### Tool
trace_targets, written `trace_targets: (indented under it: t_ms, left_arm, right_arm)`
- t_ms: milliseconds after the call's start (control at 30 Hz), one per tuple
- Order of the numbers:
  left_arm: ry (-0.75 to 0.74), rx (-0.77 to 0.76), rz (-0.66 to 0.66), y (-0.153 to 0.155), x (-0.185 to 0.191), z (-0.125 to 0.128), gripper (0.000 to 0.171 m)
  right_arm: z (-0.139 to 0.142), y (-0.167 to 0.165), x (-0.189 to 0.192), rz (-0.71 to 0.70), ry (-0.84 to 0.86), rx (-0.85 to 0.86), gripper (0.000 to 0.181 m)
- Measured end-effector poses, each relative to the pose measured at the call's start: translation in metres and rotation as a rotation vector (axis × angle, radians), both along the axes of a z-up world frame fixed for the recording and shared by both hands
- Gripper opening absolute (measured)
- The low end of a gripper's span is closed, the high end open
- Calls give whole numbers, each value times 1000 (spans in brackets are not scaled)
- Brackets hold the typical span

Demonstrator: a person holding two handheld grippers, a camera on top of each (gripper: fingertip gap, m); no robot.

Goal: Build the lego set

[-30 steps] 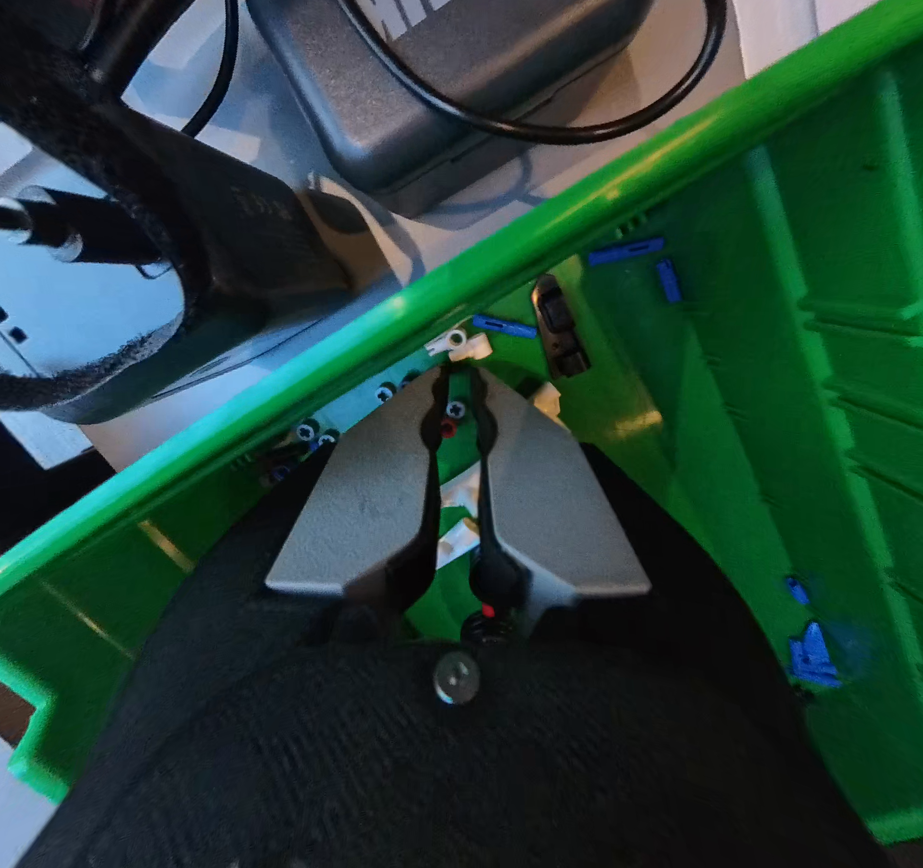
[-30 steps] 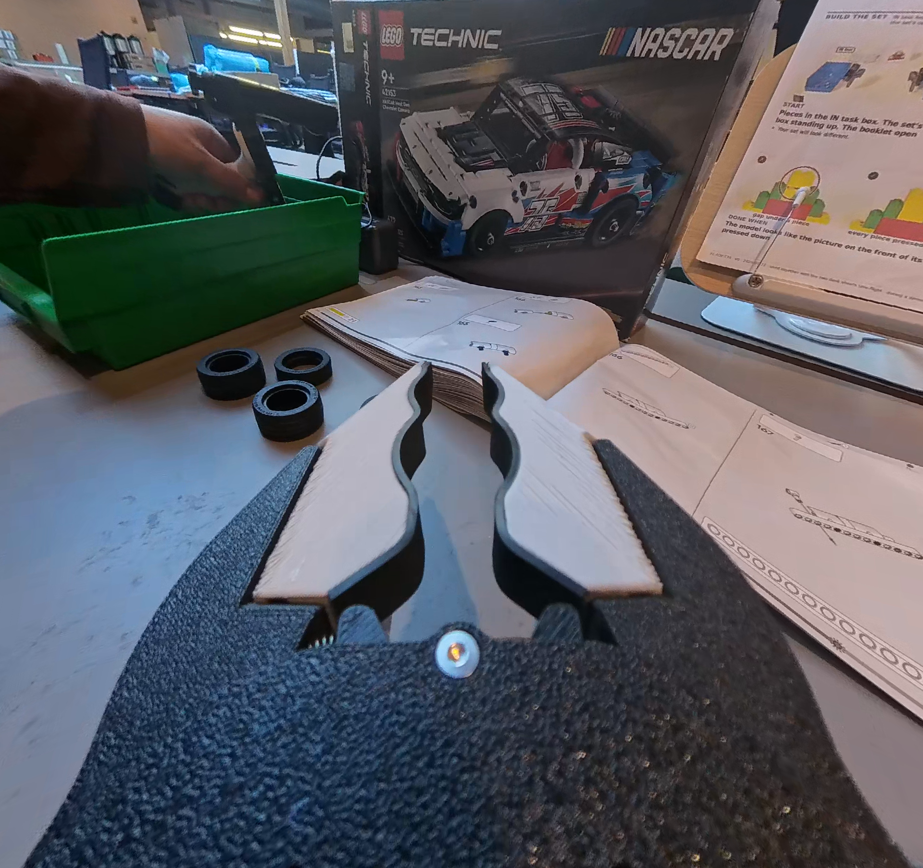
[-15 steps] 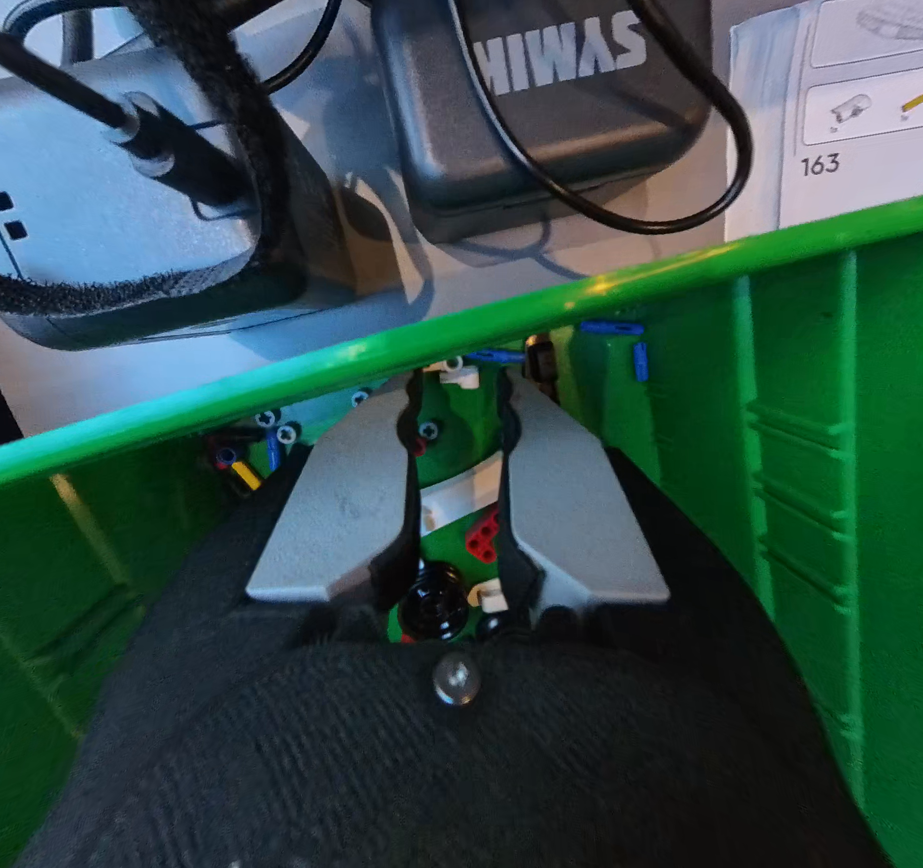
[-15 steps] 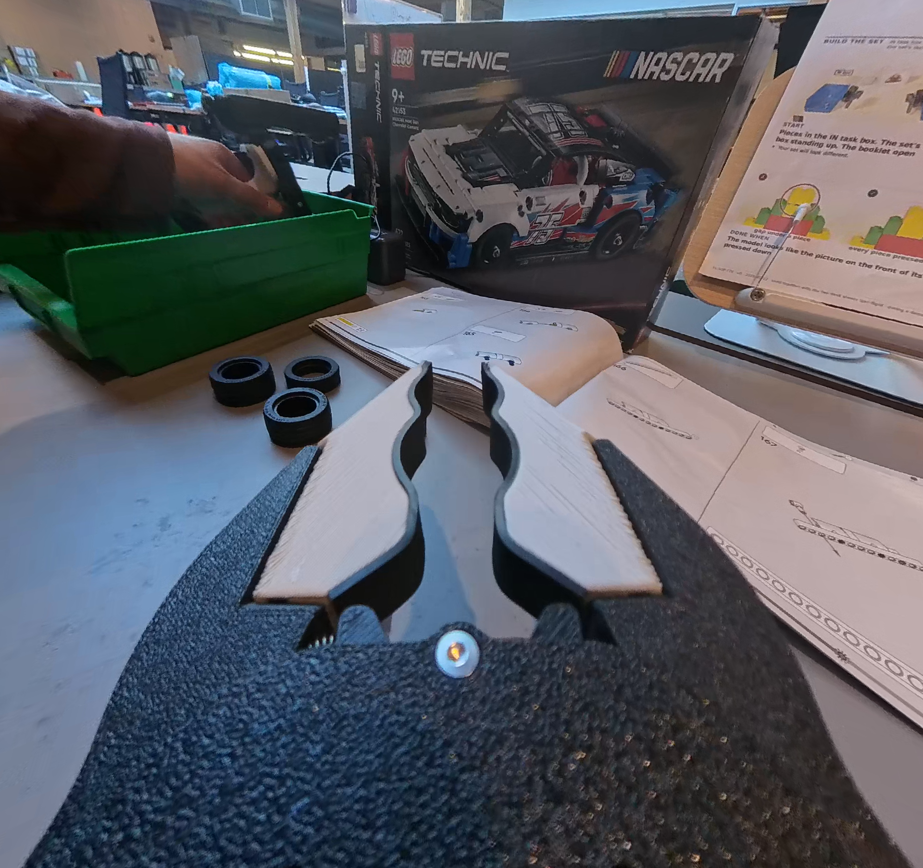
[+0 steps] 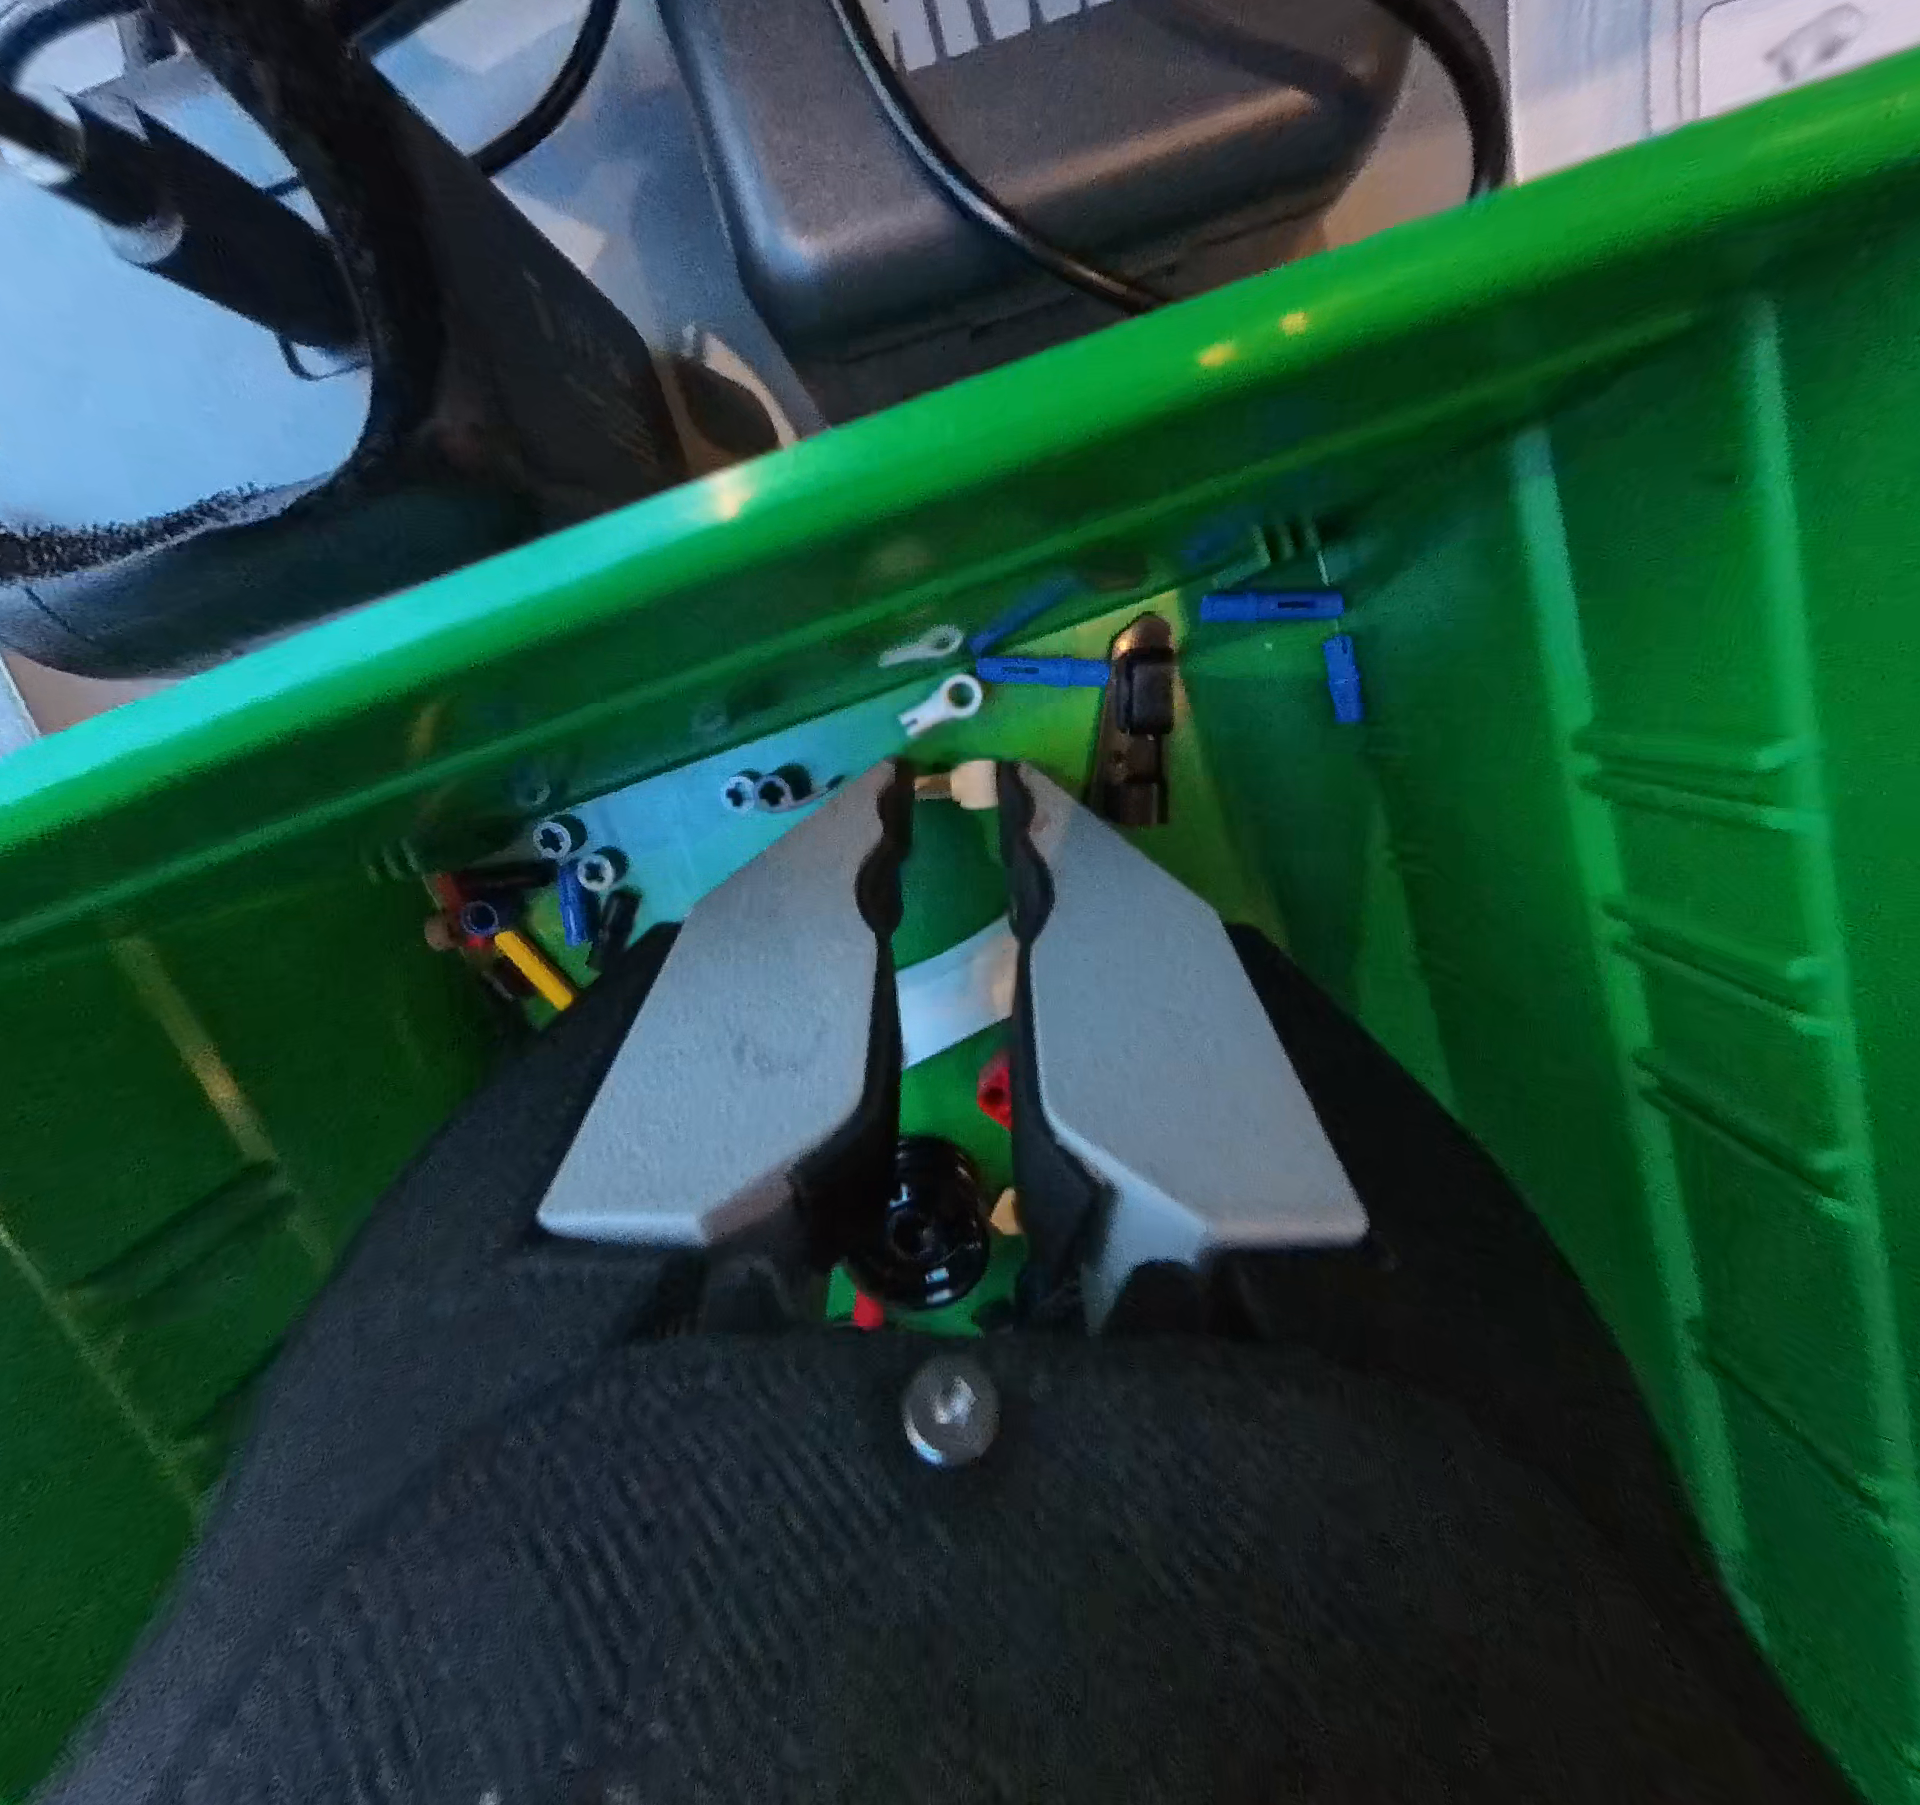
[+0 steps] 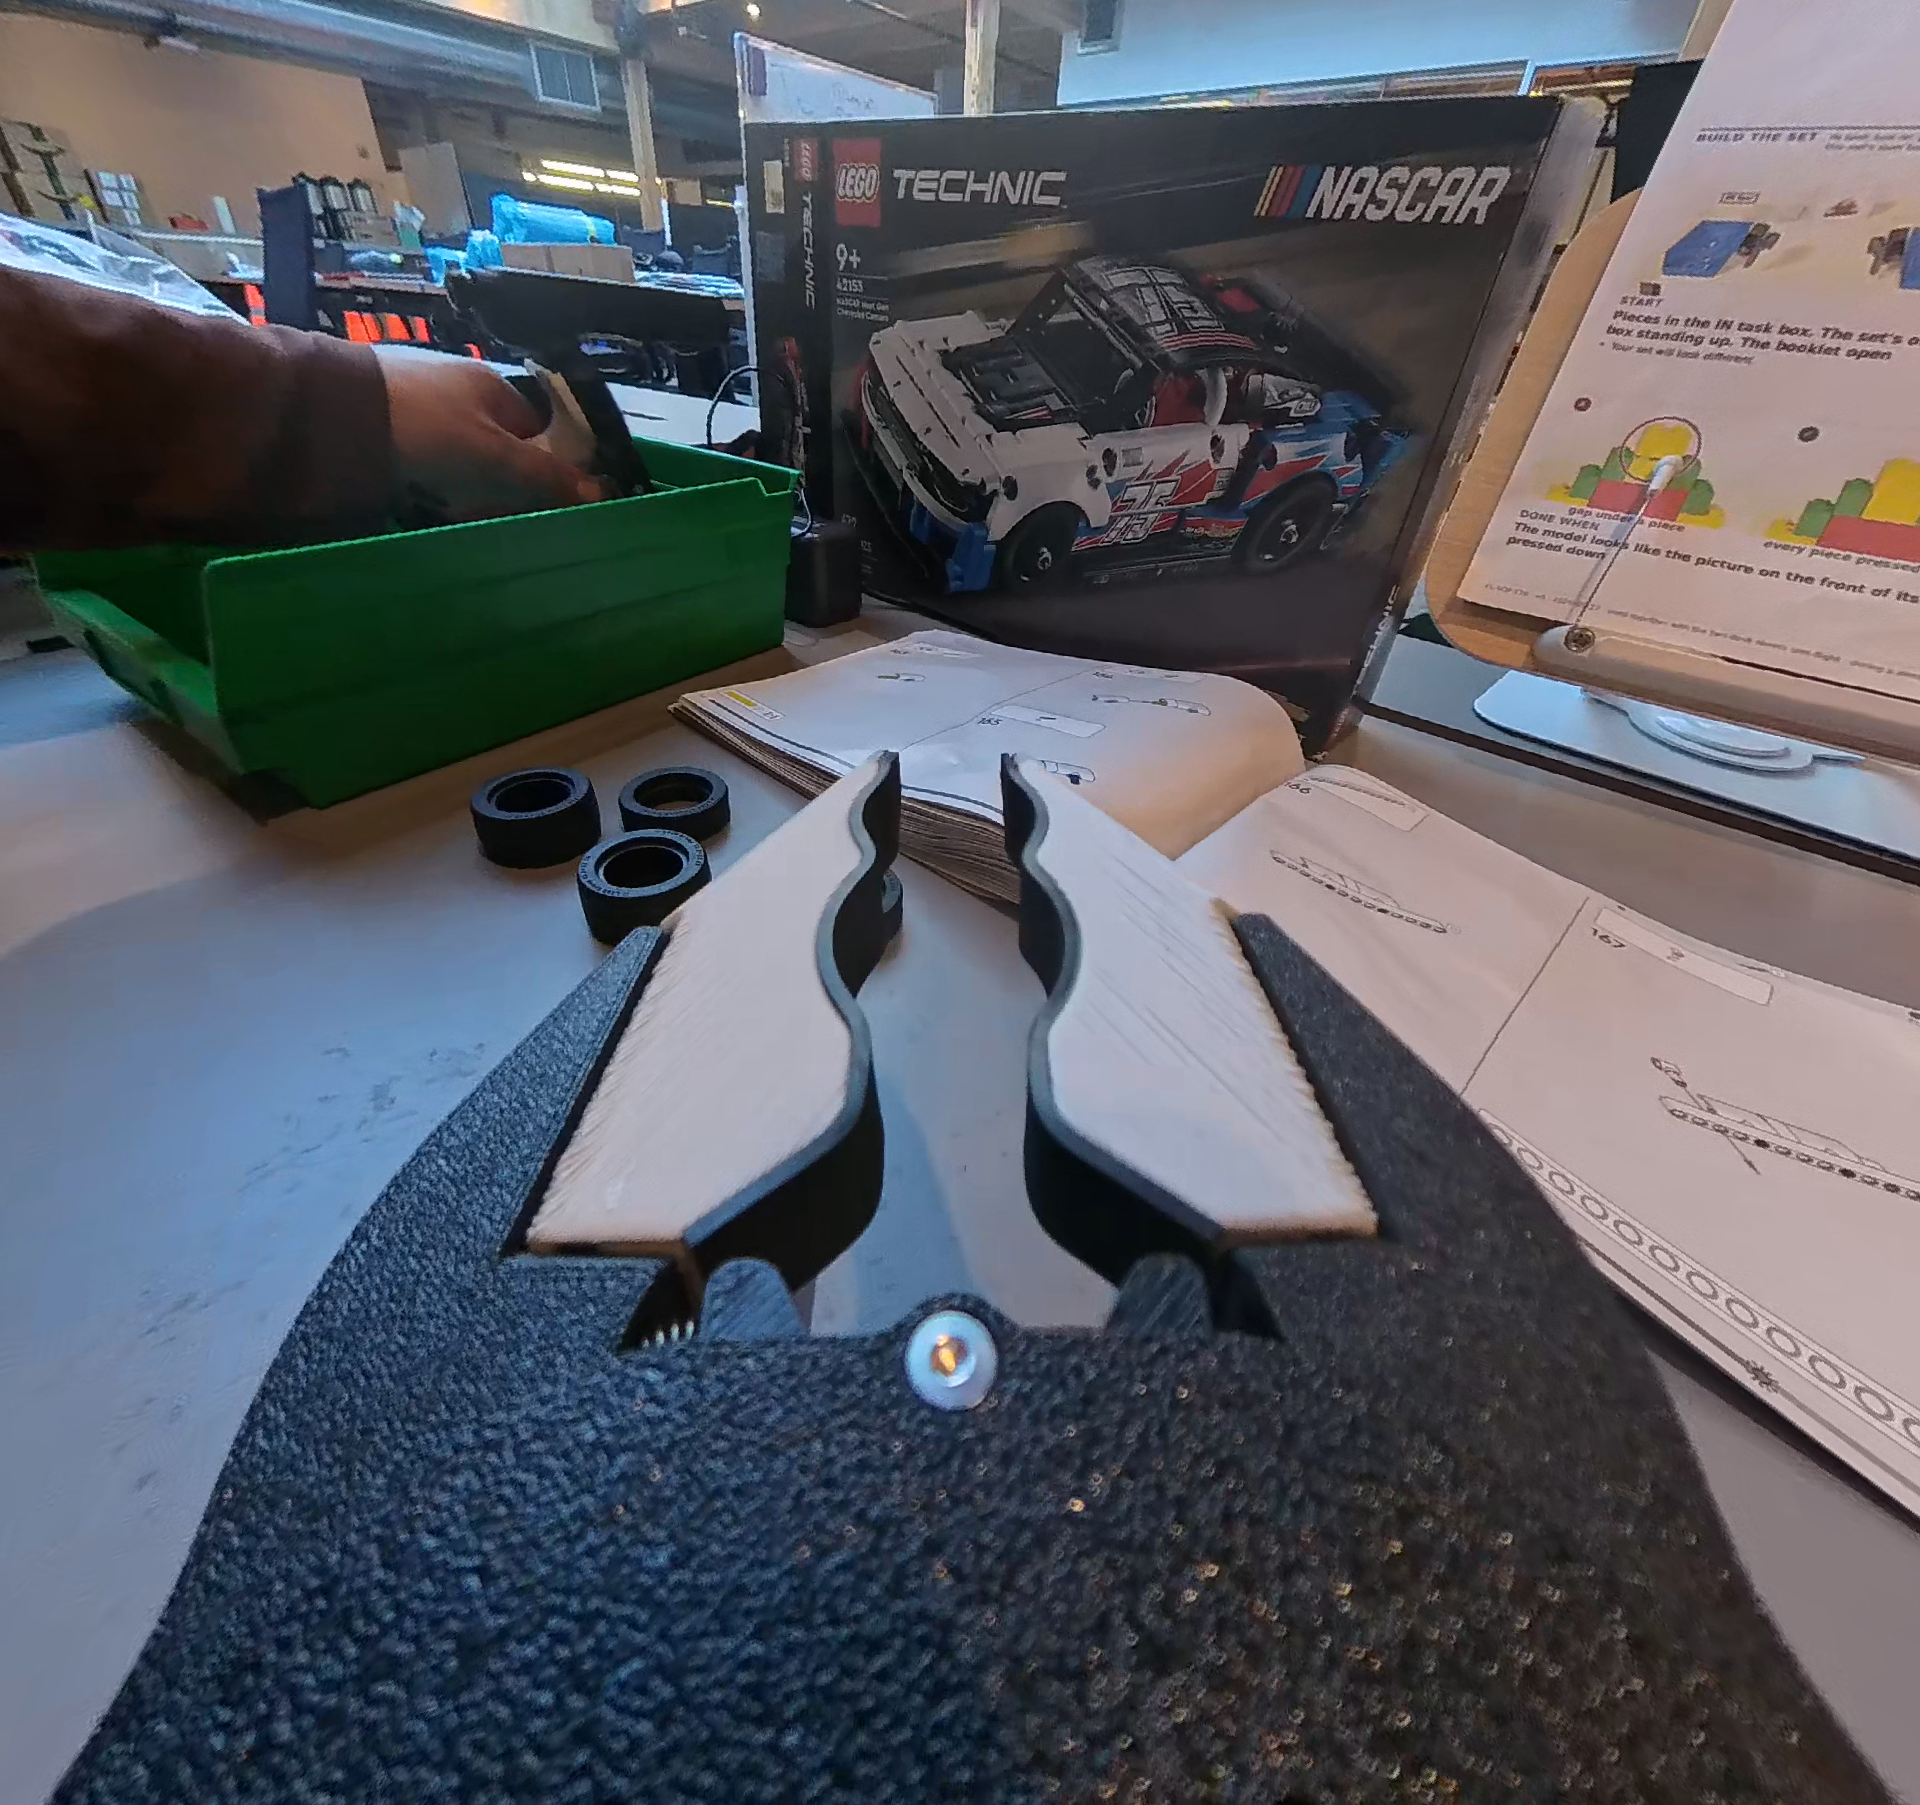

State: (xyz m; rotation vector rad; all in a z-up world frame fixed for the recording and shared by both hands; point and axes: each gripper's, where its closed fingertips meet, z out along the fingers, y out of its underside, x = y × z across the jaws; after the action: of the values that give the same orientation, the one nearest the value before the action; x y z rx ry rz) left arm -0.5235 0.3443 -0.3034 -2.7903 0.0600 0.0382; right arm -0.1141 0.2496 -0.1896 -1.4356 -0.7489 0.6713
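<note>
In the left wrist view my left gripper point(image 5: 956, 789) reaches down into the green bin point(image 5: 1039, 467), near its far wall. A small white lego piece point(image 5: 975, 781) fills the narrow gap between its fingertips, and the gripper looks shut on it, though the picture is blurred. Loose pieces lie around it: blue pins point(image 5: 1270, 604), a black part point(image 5: 1138, 716), a white loop piece point(image 5: 940, 701) and a black wheel hub point(image 5: 914, 1225). The right wrist view shows a hand holding the left gripper point(image 6: 592, 415) in the bin point(image 6: 499, 612). My right gripper point(image 6: 948, 779) is open and empty above the table.
Three black tyres point(image 6: 642, 872) lie on the table in front of the bin; another shows partly behind my right gripper's left finger. An open instruction booklet point(image 6: 997, 706), the set's box point(image 6: 1143, 353) and a sheet on a stand point(image 6: 1714, 353) lie ahead. A dark power brick point(image 5: 1039, 93) with cables sits behind the bin.
The left gripper's jaws opened wide, then narrowed, and the white piece once beyond the tips now sits between them. The view tilted. The right gripper rose slightly, jaws unchanged.
</note>
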Motion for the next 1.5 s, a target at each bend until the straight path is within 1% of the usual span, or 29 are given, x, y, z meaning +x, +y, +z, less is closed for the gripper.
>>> trace_targets:
  t_ms: [67, 133, 200, 267, 333, 400, 433, 467, 500, 533, 600, 667, 733, 800, 833, 900, 933, 1000, 1033, 1133, 1167, 1200, 1267, 1333, 1367, 1400, 1433, 1467, 1500]
  left_arm:
    - [18, -6, -8, -5, -2, 2, 14]
    - [23, 7, -17, -9, -3, 12, 14]
    - [27, 46, -29, -12, 0, 32, 15]
    - [8, 127, -80, -14, 18, 66, 15]
    - [-81, 231, -200, -26, 68, 107, 14]
    - [-207, 307, -391, -56, 146, 145, 13]
    - [-236, 342, -484, -75, 185, 156, 14]
    - [-252, 368, -577, -93, 223, 159, 14]
    - [-256, 380, -664, -112, 258, 153, 13]
    - [-235, 370, -739, -130, 288, 138, 13]
    - [-153, 331, -841, -152, 330, 93, 14]
    - [-61, 273, -928, -162, 352, 45, 15]
    - [11, 253, -990, -164, 360, 13, 14]
    - [31, 258, -1032, -162, 362, -4, 14]
    - [-17, 295, -1035, -162, 366, -1, 14]
    - [-93, 251, -1029, -166, 366, -2, 18]
    - [-121, 229, -1011, -167, 365, -1, 29]
    - [-181, 212, -989, -170, 363, 6, 33]
    - [-196, 226, -973, -169, 360, 12, 36]
    - [-196, 259, -905, -164, 342, 36, 35]
    - [-201, 279, -873, -162, 335, 48, 35]
    - [-196, 306, -832, -160, 327, 63, 30]
    - [-147, 420, -680, -141, 290, 106, 11]
    - [-127, 552, -489, -115, 231, 157, 7]
    - [-114, 603, -380, -101, 195, 175, 7]
    - [-98, 619, -279, -87, 160, 183, 8]
    - [-88, 585, -205, -74, 128, 179, 16]
    - [-87, 520, -144, -61, 100, 165, 27]
    - [-86, 463, -87, -48, 76, 150, 27]
  right_arm:
    - [1, 0, 0, 0, 2, 2, 18]
    - [0, 0, -1, 2, 0, 1, 18]
    - [0, 0, -1, 2, -3, 3, 18]
    - [0, 0, -1, -2, -4, 6, 18]
    - [1, 0, 0, -7, -4, 9, 18]
    - [3, 0, 1, -15, 0, 18, 18]
    - [3, 1, 2, -17, 3, 20, 18]
    - [3, 1, 2, -17, 4, 19, 18]
    - [3, 1, 2, -18, 3, 16, 18]
    - [2, 1, 1, -18, 1, 15, 18]
    - [2, 1, 1, -18, -4, 16, 18]
    - [2, 1, 1, -19, -6, 21, 18]
    - [2, 0, 2, -19, -4, 21, 18]
    - [3, 0, 3, -19, 1, 23, 18]
    - [4, 0, 3, -19, 4, 23, 18]
    - [4, -1, 3, -19, 7, 24, 18]
    - [5, -1, 3, -17, 8, 24, 18]
    - [4, -1, 3, -15, 6, 24, 18]
    - [4, -1, 2, -14, 4, 24, 18]
    - [2, 0, 1, -10, -1, 18, 18]
    - [2, 0, 1, -10, -3, 16, 18]
    - [1, 0, 0, -11, -5, 14, 18]
    - [0, 1, 0, -14, -9, 11, 18]
    - [-2, 3, 0, -15, -13, 2, 18]
    - [-3, 3, -1, -14, -16, -3, 18]
    - [-4, 4, -2, -13, -19, -6, 18]
    - [-5, 4, -3, -12, -24, -9, 18]
    - [-6, 5, -4, -10, -31, -11, 18]
    - [-8, 5, -5, -10, -40, -12, 18]
